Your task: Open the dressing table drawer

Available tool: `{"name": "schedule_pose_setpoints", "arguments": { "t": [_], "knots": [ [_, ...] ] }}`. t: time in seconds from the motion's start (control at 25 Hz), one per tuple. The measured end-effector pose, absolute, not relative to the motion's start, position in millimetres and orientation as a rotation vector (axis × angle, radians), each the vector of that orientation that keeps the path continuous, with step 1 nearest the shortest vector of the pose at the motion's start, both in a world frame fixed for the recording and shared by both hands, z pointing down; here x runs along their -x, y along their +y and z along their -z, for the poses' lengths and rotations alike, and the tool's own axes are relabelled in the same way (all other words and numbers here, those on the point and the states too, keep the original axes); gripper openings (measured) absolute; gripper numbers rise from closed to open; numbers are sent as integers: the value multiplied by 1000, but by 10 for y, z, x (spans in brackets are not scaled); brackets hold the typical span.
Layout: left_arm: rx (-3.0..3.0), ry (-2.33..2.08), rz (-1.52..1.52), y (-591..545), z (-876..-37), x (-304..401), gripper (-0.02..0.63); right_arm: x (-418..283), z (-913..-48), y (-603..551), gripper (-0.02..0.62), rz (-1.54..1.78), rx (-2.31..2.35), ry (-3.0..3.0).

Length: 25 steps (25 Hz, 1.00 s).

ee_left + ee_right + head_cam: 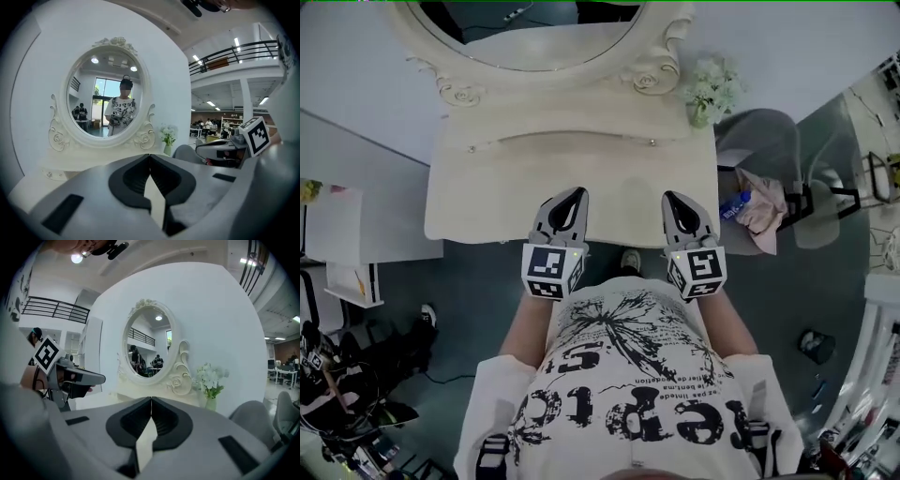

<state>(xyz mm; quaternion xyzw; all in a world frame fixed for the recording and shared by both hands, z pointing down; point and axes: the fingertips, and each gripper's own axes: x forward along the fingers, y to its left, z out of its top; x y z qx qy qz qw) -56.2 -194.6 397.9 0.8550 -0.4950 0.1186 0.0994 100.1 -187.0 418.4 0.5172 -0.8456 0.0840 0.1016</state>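
Note:
The cream dressing table stands against the wall, with an oval carved mirror at its back. Under the mirror a shallow drawer front carries a small knob at each end. My left gripper and right gripper hover side by side over the tabletop's near half and point at the mirror. Both are shut and hold nothing. The left gripper has its jaws meeting at the tips, with the mirror ahead. So does the right gripper. Any drawer below the table's front edge is hidden.
A vase of white flowers stands on the table's back right corner. Right of the table is a grey chair with a pink cloth on it. A white cabinet stands at the left. The person's body is close to the table's front edge.

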Motion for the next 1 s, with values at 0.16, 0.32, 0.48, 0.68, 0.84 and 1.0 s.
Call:
{"name": "schedule_pose_setpoints", "arguments": {
  "t": [0.16,0.32,0.48,0.68,0.84,1.0],
  "knots": [
    [-2474,-1510,-350,-2229,-4151,379,18,-1115,-4381,-2246,17,-291,-1430,-2549],
    [-2488,-1530,-321,-2396,-4280,292,18,-1119,-4693,-2544,18,-391,-1381,-2551],
    [-2469,-1549,-314,-2545,-4430,337,18,-1124,-5107,-2798,18,-393,-1381,-2464],
    [-2437,-1550,-326,-2738,-4616,382,18,-1085,-5597,-3128,67,-407,-1366,-2384],
    [-2425,-1536,-343,-2854,-4720,476,18,-1087,-5863,-3384,131,-483,-1406,-2290],
    [-2424,-1531,-362,-2999,-4786,623,18,-1114,-6050,-3589,135,-587,-1459,-2216]
  ]
}}
